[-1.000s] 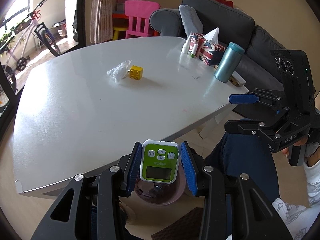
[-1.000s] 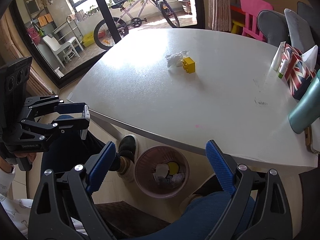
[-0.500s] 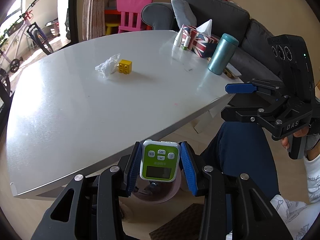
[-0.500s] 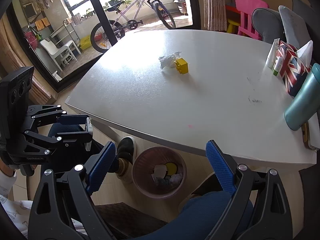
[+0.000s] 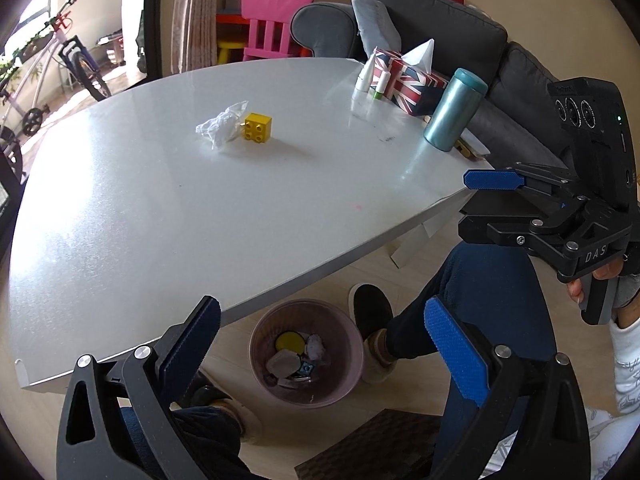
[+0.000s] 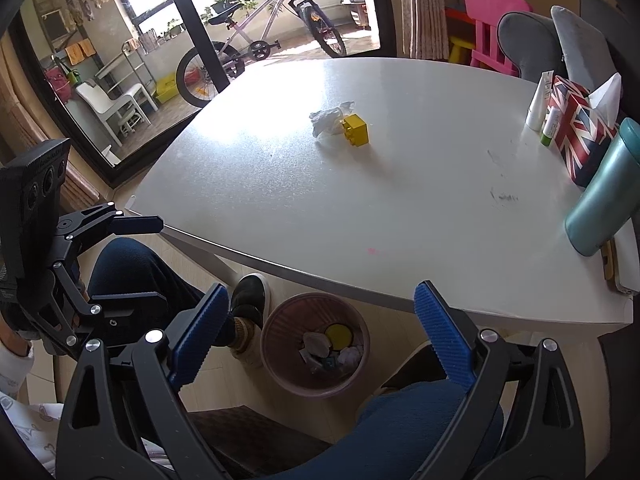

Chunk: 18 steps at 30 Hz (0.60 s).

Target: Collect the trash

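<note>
Ribbed round bin (image 5: 306,354), crinkled wrapper (image 5: 219,127), studded yellow brick (image 5: 258,127)

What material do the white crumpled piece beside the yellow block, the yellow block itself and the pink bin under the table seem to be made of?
Crumpled piece: probably thin clear plastic film or wrapper; it looks wrinkled and slightly translucent.
Yellow block: hard moulded plastic, smooth, with round studs on top.
Pink bin: apparently plastic, matte, with fine vertical ribs on its wall.

A pink bin (image 5: 306,354) stands upright on the floor under the table edge — scraps inside; crumpled white wrapper (image 5: 219,127) lies on the tabletop.
</note>
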Tool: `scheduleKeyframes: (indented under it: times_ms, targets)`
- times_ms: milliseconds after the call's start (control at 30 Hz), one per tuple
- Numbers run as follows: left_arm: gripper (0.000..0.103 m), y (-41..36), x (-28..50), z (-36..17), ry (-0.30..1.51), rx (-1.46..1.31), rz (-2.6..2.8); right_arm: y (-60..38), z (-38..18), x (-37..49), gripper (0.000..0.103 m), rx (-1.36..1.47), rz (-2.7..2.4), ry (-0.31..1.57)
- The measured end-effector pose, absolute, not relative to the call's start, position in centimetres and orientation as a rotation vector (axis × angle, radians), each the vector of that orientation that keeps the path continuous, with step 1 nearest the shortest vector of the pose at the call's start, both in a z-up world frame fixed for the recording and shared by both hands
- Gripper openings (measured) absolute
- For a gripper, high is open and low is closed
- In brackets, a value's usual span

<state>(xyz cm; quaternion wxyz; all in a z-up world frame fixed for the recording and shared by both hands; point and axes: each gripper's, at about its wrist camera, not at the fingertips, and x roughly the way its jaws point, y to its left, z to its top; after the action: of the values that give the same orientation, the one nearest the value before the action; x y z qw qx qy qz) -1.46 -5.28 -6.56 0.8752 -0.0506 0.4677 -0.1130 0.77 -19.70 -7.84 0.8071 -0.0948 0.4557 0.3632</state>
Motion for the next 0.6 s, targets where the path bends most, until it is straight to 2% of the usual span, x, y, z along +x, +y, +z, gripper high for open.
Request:
scheduleKeyframes:
  times_ms: [233,600]
  targets:
    - [0.098,-4.6,-1.4,-6.3,0.967,-0.11,-0.213,-19.3,-8.0,0.9,0.097,-0.198,0.782,0.978]
    - [0.098,-2.6,-0.4,-5.7,0.933,-0.136,-0.179,-18.0,-8.1,2.0,0.098,-0.212,0.777,0.97]
